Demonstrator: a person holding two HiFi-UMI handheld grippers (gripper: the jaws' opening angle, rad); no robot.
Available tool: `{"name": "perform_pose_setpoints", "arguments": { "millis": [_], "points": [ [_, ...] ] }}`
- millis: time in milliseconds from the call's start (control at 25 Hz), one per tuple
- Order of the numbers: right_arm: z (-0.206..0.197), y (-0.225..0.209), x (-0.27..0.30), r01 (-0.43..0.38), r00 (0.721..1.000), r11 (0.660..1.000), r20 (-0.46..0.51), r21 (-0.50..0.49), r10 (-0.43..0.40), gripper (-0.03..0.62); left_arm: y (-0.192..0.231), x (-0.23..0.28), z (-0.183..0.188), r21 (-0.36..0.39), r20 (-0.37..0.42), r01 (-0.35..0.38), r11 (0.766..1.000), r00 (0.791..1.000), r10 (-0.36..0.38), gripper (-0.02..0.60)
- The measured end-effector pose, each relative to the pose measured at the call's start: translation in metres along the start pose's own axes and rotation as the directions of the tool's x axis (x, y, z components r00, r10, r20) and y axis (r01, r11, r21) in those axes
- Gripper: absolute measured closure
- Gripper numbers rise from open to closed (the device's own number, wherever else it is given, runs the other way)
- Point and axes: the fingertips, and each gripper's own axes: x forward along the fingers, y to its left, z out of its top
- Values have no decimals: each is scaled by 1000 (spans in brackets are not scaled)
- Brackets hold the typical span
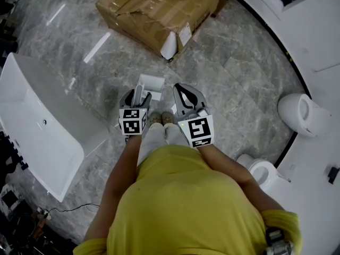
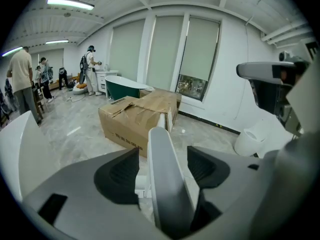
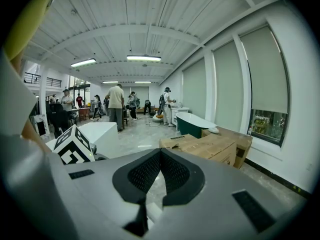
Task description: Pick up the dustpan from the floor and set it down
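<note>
where the left claw (image 1: 135, 96) hangs over the grey marble floor (image 1: 239, 78), its jaws stand released, wide apart. the white dustpan (image 1: 151, 83) rests on the floor at 12 o'clock of that claw. its handle (image 2: 166, 179) rises upright between the dark pads (image 2: 119, 171), with a gap on each side and neither pad pressing.

right claw (image 1: 187, 95): at 3 o'clock of the left one, near it, tilted down. clenched, jaw tips meeting, nothing between them.

surroundings, head view:
- torn cardboard box (image 1: 159, 9) at 12 o'clock, well apart from the dustpan.
- long white bathtub (image 1: 37, 121) at 9 o'clock.
- white toilet (image 1: 303, 113) at 3 o'clock, by the curved white platform (image 1: 319, 41).
- person in yellow shirt (image 1: 186, 206) holds both claws, shoes (image 1: 160, 118) just behind the claws at 6 o'clock.

left claw view: several people stand far off across the hall.
</note>
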Motion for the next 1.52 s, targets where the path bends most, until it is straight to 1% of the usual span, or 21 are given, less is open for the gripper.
{"name": "perform_pose_setpoints", "arguments": {
  "millis": [40, 120, 160, 240, 280, 360, 480, 560, 640, 800, 920, 960, 1040, 1120, 1200, 1520],
  "points": [
    [0, 1, 0, -2, 1000, 1000, 2, 0, 2, 582, 1, -3, 0, -21, 1, 4, 1000, 1000, -4, 274],
    [1, 3, 0, -4, 1000, 1000, 8, -1, 4, 582, 4, -12, 5, -59, 22, -1, 998, 1000, 3, 269],
    [2, 4, 1, -5, 1000, 1000, 10, -1, 5, 582, 7, -19, 10, -68, 42, -10, 998, 999, 13, 265],
    [4, 5, 1, -8, 1000, 1000, 17, -3, 8, 582, 12, -35, 26, -64, 102, -37, 997, 994, 43, 271],
    [5, 5, 1, -7, 1000, 1000, 22, -5, 7, 582, 13, -44, 37, -52, 139, -53, 997, 989, 60, 303],
    [10, 3, 1, -3, 999, 1000, 35, -5, 3, 582, 15, -63, 62, -21, 213, -83, 996, 973, 86, 409],
    [25, -3, -1, 11, 997, 1000, 71, 1, -11, 582, 13, -88, 99, 43, 305, -136, 990, 945, 117, 510],
    [41, -9, -2, 28, 994, 1000, 109, 9, -29, 582, 7, -105, 127, 85, 371, -169, 982, 920, 126, 574],
    [62, -15, -5, 40, 988, 999, 152, 13, -42, 582, 0, -123, 156, 104, 442, -184, 977, 889, 120, 578],
    [115, -26, -19, 75, 966, 997, 250, -19, -67, 582, -15, -162, 211, 97, 547, -183, 978, 831, 101, 578],
    [151, -31, -33, 107, 949, 992, 303, -67, -82, 582, -26, -187, 242, 109, 592, -189, 976, 801, 89, 578],
    [161, -31, -37, 106, 945, 992, 316, -73, -78, 582, -29, -194, 249, 118, 604, -199, 973, 792, 89, 578],
    [174, -32, -42, 86, 940, 995, 334, -51, -64, 583, -34, -205, 260, 129, 624, -215, 968, 777, 89, 578],
    [182, -33, -47, 80, 936, 996, 347, -33, -63, 583, -37, -210, 266, 124, 631, -206, 971, 771, 83, 578],
    [186, -34, -51, 93, 932, 995, 355, -43, -72, 583, -39, -213, 268, 121, 633, -196, 973, 770, 77, 578],
    [185, -34, -59, 97, 934, 994, 349, -45, -75, 583, -44, -218, 271, 127, 641, -176, 976, 765, 55, 578]
  ]
}}
